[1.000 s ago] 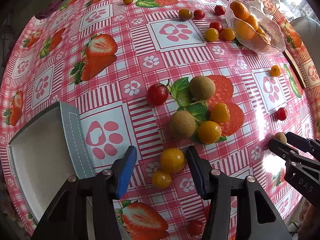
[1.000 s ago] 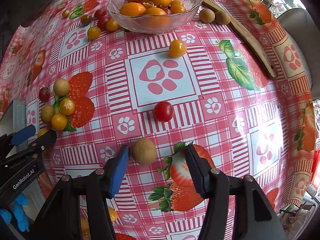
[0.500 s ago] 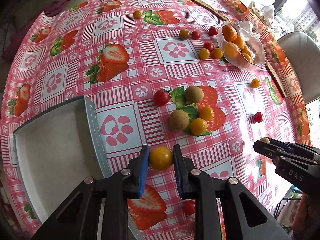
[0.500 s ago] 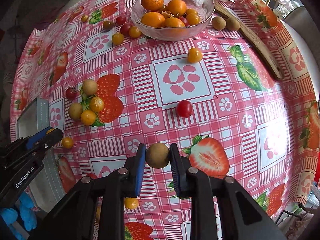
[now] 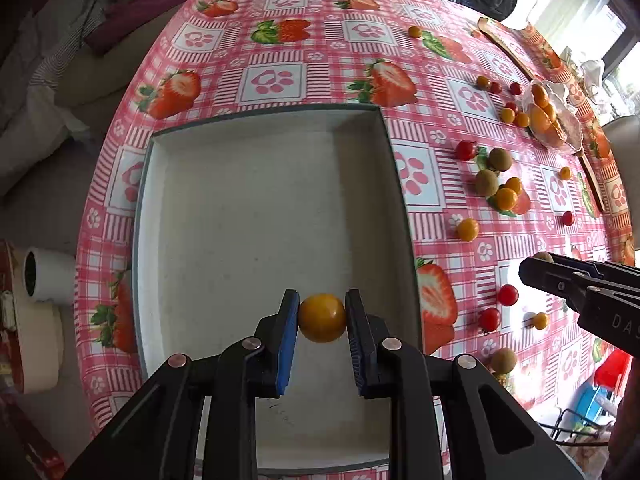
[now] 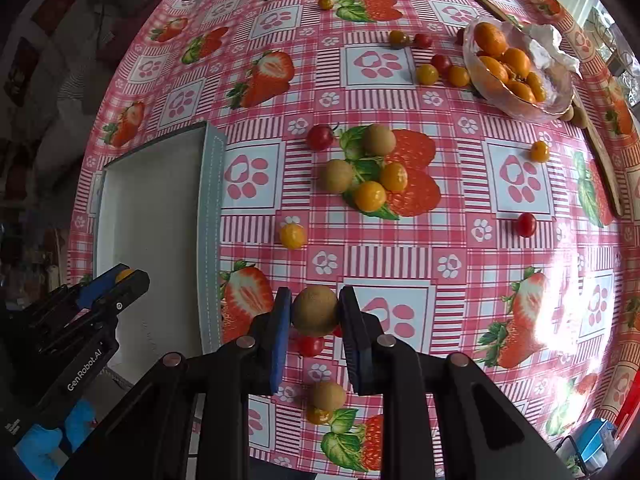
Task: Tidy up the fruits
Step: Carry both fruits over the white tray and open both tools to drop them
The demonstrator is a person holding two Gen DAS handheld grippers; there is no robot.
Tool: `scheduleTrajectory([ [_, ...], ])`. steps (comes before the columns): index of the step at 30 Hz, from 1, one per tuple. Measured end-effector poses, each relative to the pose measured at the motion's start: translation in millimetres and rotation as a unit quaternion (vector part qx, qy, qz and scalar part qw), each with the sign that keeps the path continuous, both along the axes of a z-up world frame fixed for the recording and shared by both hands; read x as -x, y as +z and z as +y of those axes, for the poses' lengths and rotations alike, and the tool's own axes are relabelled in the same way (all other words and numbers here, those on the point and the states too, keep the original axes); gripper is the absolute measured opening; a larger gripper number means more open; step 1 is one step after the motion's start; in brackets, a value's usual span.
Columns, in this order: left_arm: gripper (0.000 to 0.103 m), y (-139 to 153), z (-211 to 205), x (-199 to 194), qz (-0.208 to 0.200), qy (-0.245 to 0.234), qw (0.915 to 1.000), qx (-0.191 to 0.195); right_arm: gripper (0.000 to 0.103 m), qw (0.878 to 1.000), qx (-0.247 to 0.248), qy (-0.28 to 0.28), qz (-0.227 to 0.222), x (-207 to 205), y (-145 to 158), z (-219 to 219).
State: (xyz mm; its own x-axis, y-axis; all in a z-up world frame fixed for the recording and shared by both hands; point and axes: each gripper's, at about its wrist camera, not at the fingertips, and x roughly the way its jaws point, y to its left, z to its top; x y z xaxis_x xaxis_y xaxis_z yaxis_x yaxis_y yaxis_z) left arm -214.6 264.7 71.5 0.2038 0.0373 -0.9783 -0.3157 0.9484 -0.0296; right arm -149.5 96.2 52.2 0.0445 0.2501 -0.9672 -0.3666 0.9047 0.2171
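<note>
My left gripper (image 5: 322,318) is shut on a yellow cherry tomato (image 5: 322,317) and holds it above the near part of the white tray (image 5: 260,208). My right gripper (image 6: 315,312) is shut on a brown kiwi (image 6: 315,310), held above the table just right of the tray (image 6: 212,208). The left gripper (image 6: 120,280) shows over the tray in the right wrist view. The right gripper (image 5: 538,268) shows at the right edge of the left wrist view. Loose red and yellow tomatoes and kiwis lie in a cluster (image 6: 370,172) on the tablecloth.
A glass bowl of oranges (image 6: 516,72) stands at the far right, with a wooden board (image 6: 600,152) beside it. More tomatoes (image 6: 428,74) lie near the bowl. A kiwi (image 6: 329,395) and small tomatoes lie near the front edge. A white roll (image 5: 44,276) sits left of the table.
Both grippers closed on fruit and lifted it: the left moved its yellow tomato left over the tray, the right carried the kiwi left toward the tray.
</note>
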Motion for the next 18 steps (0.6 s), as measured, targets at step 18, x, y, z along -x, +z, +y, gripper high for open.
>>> scheduleTrajectory([
  [18, 0.025, -53.9, 55.3, 71.2, 0.046, 0.08, 0.9955, -0.023, 0.027, 0.99, 0.021, 0.132, 0.046, 47.1, -57.6, 137.2],
])
